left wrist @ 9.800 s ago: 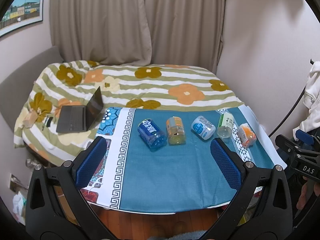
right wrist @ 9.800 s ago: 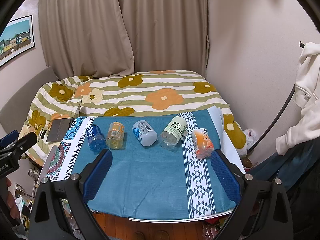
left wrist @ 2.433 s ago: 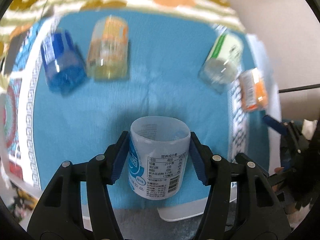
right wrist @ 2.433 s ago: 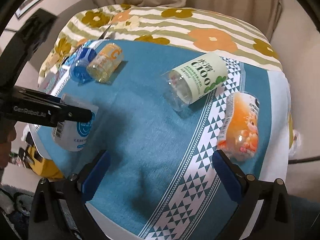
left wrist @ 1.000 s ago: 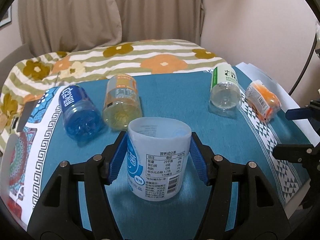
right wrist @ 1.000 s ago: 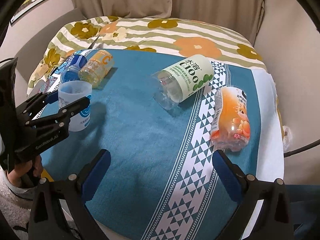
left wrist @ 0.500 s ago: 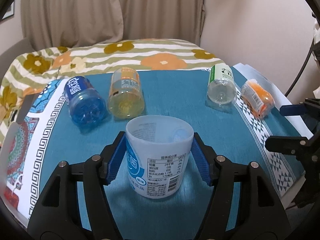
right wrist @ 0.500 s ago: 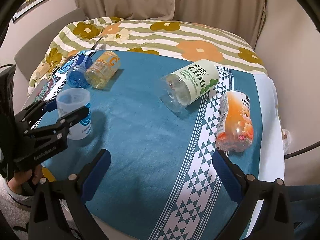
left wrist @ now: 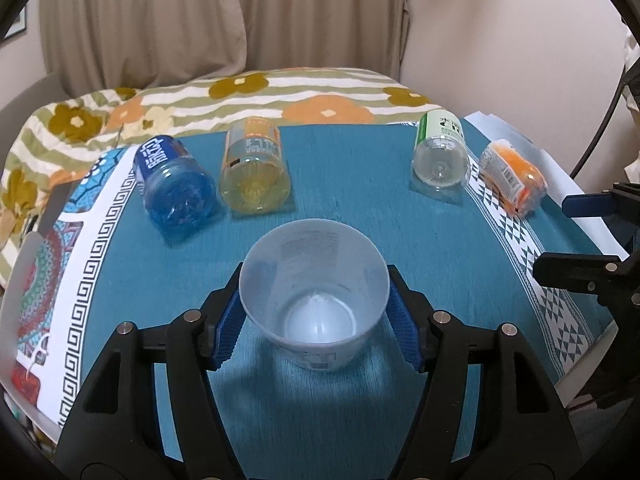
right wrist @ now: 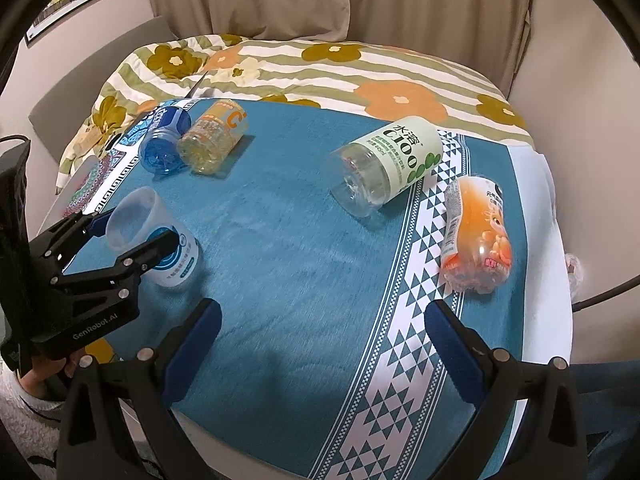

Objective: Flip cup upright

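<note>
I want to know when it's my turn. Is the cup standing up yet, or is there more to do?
Nearly done. The white cup stands mouth up on the blue cloth. The left gripper has its pads beside the cup's sides, apparently just letting go. What's left is pulling away. The right gripper is open and holds nothing.

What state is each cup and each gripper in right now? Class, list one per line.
white cup: upright, mouth up, empty, standing on the teal cloth.
blue cup: on its side.
yellow cup: on its side.
green-label cup: on its side.
orange cup: on its side.
left gripper: pads at the white cup's sides.
right gripper: open, empty.
</note>
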The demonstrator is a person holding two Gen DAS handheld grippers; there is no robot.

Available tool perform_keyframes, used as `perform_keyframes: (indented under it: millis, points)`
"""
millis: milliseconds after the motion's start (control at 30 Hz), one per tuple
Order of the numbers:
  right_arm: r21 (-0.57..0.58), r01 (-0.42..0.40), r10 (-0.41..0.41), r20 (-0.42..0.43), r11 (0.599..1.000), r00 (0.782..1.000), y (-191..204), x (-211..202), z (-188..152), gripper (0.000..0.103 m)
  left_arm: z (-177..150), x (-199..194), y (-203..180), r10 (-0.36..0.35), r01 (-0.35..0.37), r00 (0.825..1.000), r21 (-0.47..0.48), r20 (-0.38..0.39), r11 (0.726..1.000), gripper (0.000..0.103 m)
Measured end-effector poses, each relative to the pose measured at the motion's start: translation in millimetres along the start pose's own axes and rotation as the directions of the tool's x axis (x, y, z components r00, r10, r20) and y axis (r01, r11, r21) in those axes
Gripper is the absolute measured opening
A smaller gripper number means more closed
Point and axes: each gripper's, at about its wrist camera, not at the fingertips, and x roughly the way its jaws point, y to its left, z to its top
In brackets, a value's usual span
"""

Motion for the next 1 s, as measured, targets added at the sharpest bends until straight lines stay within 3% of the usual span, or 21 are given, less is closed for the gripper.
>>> perform_keyframes:
  millis: [133,200,300,467,567,800,1000]
  points:
    - [0.014,0.003,-0.004,0.009,1.000,1.000,1,-4,-3,0.101,2,-4,-3,0.010,-0.009,1.000,0.025,-0.005,1.000,0.070]
    - [0.024,0.004,-0.004,0.021,1.000,1.000,2,-9,-4,0.101,5,-7,-4,0.017,-0.017,1.000,0.037,-0.007,0.999,0.084]
    - [0.044,0.003,-0.005,0.047,0.999,0.999,3,-21,-3,0.101,13,-23,-4,0.016,-0.017,1.000,0.044,0.021,0.999,0.090]
    - [0.089,0.007,-0.016,0.100,0.996,0.995,7,-52,5,0.101,36,-64,2,-0.001,0.000,0.999,0.035,0.039,0.999,0.090]
    - [0.121,0.027,-0.042,0.123,0.992,0.992,15,-77,12,0.101,51,-94,10,-0.005,0.005,0.999,0.002,0.035,1.000,0.103]
    - [0.193,0.053,-0.077,0.118,0.980,0.990,34,-116,24,0.101,73,-149,36,0.020,-0.020,1.000,-0.071,-0.001,0.997,0.103]
    - [0.240,0.111,-0.142,0.119,0.965,0.983,49,-135,23,0.101,64,-168,61,0.055,-0.062,0.997,-0.130,-0.058,0.990,0.103]
